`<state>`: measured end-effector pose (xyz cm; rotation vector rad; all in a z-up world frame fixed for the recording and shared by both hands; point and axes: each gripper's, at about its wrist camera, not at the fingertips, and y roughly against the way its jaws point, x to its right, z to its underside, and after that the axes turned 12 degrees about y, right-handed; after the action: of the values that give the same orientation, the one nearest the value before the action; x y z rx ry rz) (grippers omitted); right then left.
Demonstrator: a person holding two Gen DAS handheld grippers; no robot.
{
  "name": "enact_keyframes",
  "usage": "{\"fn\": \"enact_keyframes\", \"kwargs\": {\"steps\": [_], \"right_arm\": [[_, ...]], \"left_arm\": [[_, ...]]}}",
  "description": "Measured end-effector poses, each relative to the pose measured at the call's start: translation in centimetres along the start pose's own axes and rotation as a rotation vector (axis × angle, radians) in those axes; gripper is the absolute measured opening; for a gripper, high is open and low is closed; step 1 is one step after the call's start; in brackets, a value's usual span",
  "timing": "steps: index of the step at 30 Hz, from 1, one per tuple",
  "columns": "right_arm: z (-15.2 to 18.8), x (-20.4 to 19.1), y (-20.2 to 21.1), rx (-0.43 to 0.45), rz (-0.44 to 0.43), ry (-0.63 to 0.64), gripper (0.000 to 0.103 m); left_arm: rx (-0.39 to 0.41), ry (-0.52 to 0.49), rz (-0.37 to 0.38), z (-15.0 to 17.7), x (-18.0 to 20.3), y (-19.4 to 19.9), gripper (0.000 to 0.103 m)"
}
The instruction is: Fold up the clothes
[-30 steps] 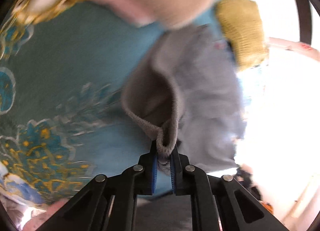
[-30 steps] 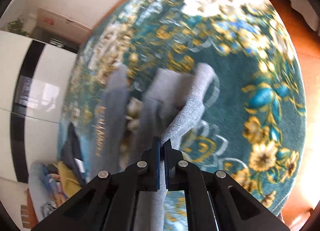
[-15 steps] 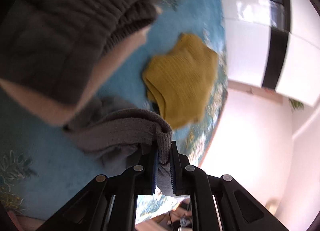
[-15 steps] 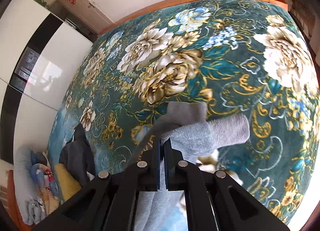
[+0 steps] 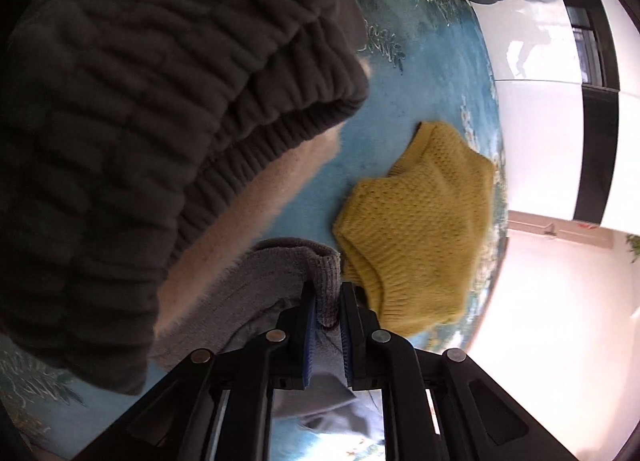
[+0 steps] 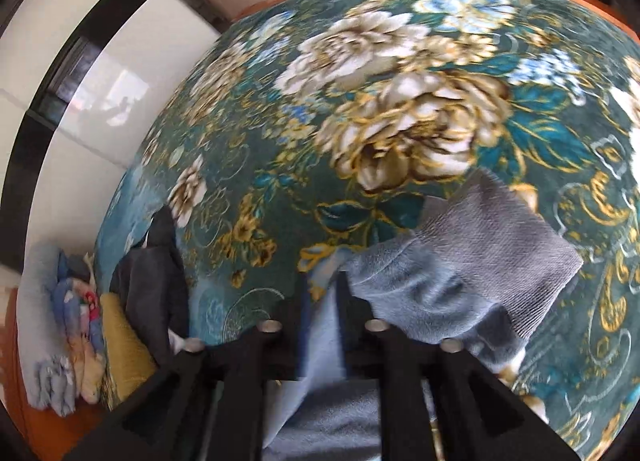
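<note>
Left tongs (image 5: pixel 327 303) clenched on ribbed edge of grey garment (image 5: pixel 276 277); right tongs (image 6: pixel 322 293) clamp the same grey garment (image 6: pixel 472 261), its cuff draped over floral carpet (image 6: pixel 360 109). Yellow knit sweater (image 5: pixel 420 229) lies just beside, dark sleeve (image 5: pixel 140 121) overhead.

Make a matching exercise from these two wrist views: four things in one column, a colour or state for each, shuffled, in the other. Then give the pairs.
Things:
1. knitted sweater
2. grey garment
3. floral carpet
4. ribbed sleeve

Descriptions:
A. dark grey, close to the left camera
B. mustard yellow, lying on the floor
C. pinched by both the left gripper and the right gripper
D. teal with cream and gold flowers

Pairs: 1-B, 2-C, 3-D, 4-A
</note>
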<state>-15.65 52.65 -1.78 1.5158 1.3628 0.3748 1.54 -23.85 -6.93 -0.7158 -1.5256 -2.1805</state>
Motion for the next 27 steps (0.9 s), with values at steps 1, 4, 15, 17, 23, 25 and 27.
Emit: {"fn": "enact_keyframes", "kwargs": {"steps": [1,4,15,17,23,25,27], "right_arm": [[0.1,-0.1,0.0,0.002,-0.002,0.029,0.053],[0.6,0.6,1.2,0.061,0.007,0.074,0.058],[6.4,13.3,1.3,0.086,-0.014,-0.357,0.061],[7.0,14.0,0.5,0.111,-0.091,-0.429,0.066],[6.8,13.5,-1.5,0.117,-0.135,-0.460,0.067],[6.7,13.2,-1.9,0.115,-0.125,-0.448,0.067],[6.6,12.9,-2.3,0.114,-0.115,-0.437,0.067]], "left_arm": [[0.001,-0.008,-0.003,0.1,0.1,0.0,0.015],[0.002,-0.081,-0.022,2.0,1.6,-0.3,0.021],[-0.133,-0.321,-0.296,5.1,-1.4,-0.8,0.058],[-0.134,-0.246,-0.292,4.3,-3.0,-1.1,0.063],[-0.061,-0.143,-0.253,2.6,-5.0,-1.7,0.072],[-0.033,-0.107,-0.215,2.2,-5.1,-1.9,0.073],[0.003,-0.106,-0.201,2.1,-5.0,-2.1,0.075]]}}
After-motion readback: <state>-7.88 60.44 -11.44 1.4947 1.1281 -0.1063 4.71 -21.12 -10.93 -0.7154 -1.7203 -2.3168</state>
